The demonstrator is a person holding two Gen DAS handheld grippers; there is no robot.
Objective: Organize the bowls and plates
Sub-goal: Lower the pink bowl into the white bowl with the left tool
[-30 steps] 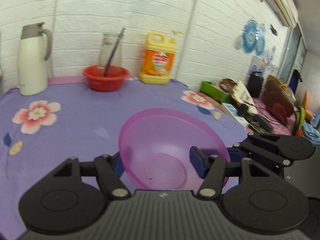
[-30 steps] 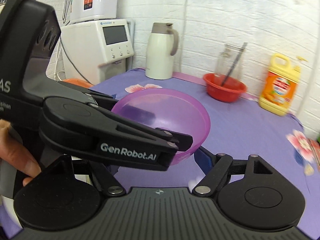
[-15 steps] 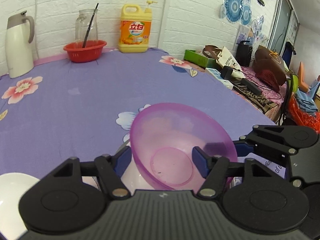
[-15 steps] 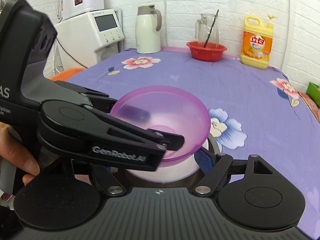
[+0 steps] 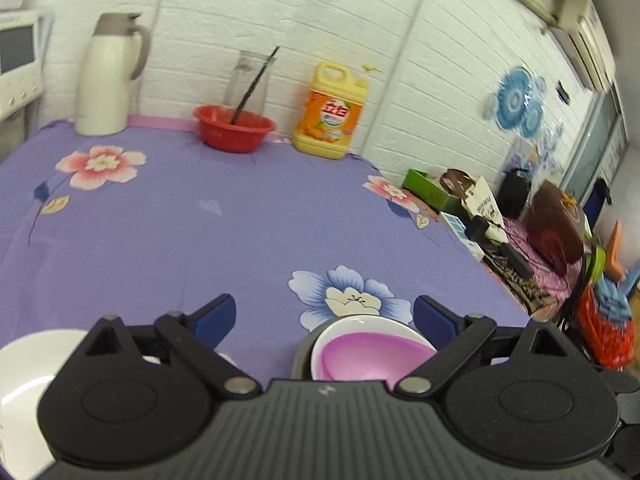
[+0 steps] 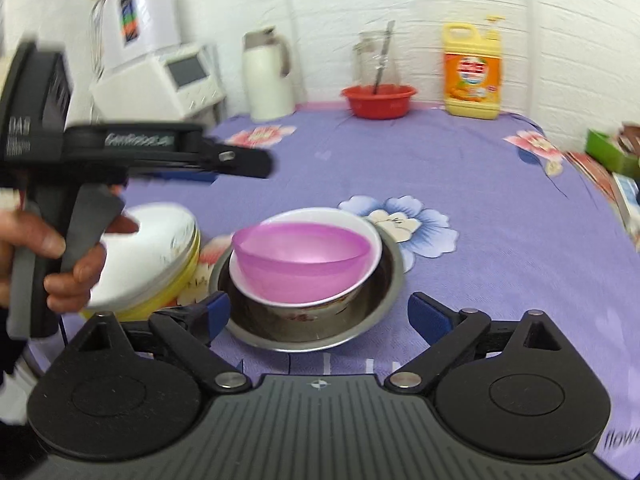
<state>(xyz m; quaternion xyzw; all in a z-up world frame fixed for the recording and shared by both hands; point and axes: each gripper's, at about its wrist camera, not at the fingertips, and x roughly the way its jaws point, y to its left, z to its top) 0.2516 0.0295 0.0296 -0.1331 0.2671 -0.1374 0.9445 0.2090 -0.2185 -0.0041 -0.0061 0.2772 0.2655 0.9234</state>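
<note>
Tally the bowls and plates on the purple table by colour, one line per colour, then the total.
Pink: 1, the pink bowl
White: 2, the white bowl under it and the white plate
Steel: 1, the steel bowl holding the stack
Yellow: 1, the yellow dish under the plate
Red: 1, the red basin
Total: 6

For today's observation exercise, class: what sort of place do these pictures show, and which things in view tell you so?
Probably a home kitchen or dining corner. A floral purple tablecloth covers the table, a yellow dish-soap jug and a white thermos jug stand against the white brick wall, and nested bowls sit near the front.
</note>
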